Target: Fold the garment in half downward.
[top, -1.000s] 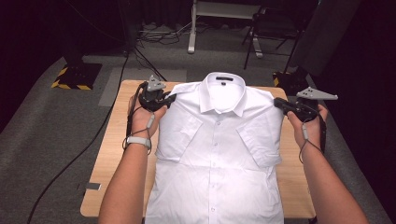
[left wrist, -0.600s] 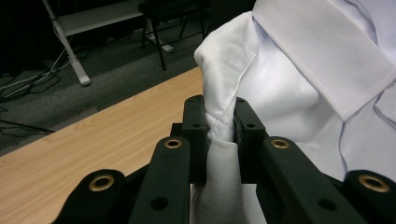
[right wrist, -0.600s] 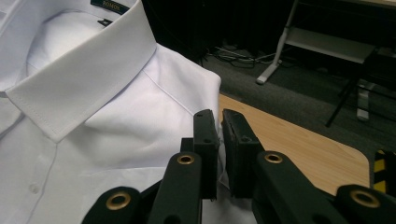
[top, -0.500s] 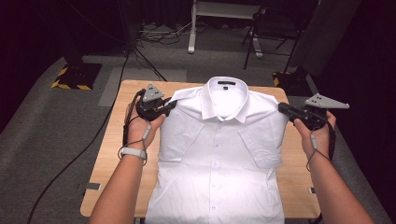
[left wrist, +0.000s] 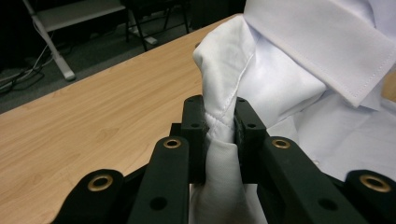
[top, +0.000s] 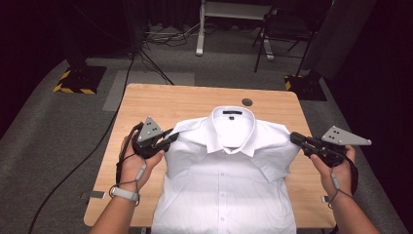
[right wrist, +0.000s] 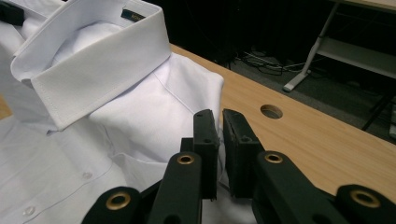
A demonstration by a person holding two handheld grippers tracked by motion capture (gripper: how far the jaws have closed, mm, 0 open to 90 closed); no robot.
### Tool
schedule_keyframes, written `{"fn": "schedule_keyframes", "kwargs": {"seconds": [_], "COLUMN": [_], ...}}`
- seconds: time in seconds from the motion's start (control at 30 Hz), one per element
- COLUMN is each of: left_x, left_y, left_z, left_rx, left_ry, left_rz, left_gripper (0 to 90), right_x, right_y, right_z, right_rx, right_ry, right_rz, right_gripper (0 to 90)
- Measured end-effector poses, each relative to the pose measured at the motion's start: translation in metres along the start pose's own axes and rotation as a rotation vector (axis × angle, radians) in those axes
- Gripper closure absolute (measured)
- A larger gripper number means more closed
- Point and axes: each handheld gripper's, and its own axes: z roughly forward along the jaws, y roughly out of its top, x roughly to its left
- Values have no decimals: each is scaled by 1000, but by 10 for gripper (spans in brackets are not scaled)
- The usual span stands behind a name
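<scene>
A white button-up shirt (top: pixel 229 190) lies face up on the wooden table (top: pixel 170 102), collar (top: pixel 233 127) toward the far side, its hem hanging over the near edge. My left gripper (top: pixel 171 138) is shut on a bunched fold of the shirt's shoulder (left wrist: pixel 219 70); in the left gripper view (left wrist: pixel 218 123) the fabric is pinched between the pads. My right gripper (top: pixel 293 138) is shut on the opposite shoulder's edge. In the right gripper view (right wrist: pixel 220 135) its jaws stand almost together on a thin layer of cloth beside the collar (right wrist: pixel 93 60).
A round cable hole (top: pixel 247 102) sits in the tabletop behind the collar. Bare wood lies on both sides of the shirt. On the carpeted floor beyond are cables (top: pixel 146 53), a white desk frame (top: pixel 199 44), a chair (top: pixel 282 34) and a hazard-striped base (top: pixel 78 83).
Both grippers have come toward the near edge of the table, and the shirt has slid with them. More bare wood now shows behind the collar.
</scene>
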Motion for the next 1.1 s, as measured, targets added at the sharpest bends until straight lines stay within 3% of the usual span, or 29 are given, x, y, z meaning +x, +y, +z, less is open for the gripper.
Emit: {"fn": "schedule_keyframes", "kwargs": {"seconds": [0.4,0.47,0.73,0.87,1.1], "left_x": [-27,-34,-58,-67,-77], "left_y": [-28,-38,-71,-88,-108], "left_z": [-20,-24,-34,-34,-31], "left_rx": [64,71,140,189,243], "left_ry": [-49,-55,-82,-109,-111], "left_rz": [18,7,25,13,12], "left_gripper": [777,777,776,775,775], "right_x": [21,25,45,52,62], "right_y": [-31,-38,-68,-81,-110], "right_z": [-24,-28,-42,-47,-44], "right_rx": [27,25,64,76,139], "right_ry": [62,73,125,139,173], "right_rz": [5,18,35,47,87], "right_gripper": [844,844,843,843,843]}}
